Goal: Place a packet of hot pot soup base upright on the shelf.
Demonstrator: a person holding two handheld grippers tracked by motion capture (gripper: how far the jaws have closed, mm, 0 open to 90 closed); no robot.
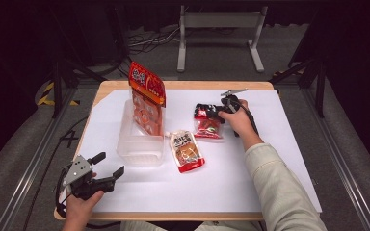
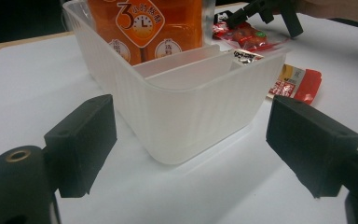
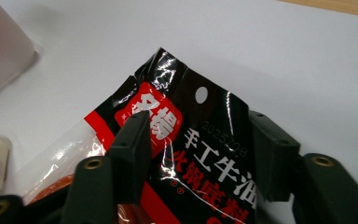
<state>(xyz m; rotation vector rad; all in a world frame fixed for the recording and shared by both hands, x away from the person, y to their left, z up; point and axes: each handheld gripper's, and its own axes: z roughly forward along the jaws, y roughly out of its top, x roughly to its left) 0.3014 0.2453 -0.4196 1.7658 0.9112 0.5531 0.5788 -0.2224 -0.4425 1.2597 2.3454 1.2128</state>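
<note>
- Right gripper [image 3: 193, 154] has jaws half closed around the black-red packet [image 3: 200, 158], lying on the white sheet [image 1: 270, 144] near the clear bin [image 1: 139, 149].
- Risk: slippery foil may slide out if the grip is shallow.
- Left gripper [image 2: 191, 149] waits wide open, empty.

High view: fixed overhead at near edge, facing forward and down across whole tabletop [image 1: 270, 187]. Left claw view: low by near left corner, close on clear bin [image 2: 186, 102]. Right claw view: tight on black-red packet [image 3: 200, 154] near far edge. All share bin, packet.
</note>
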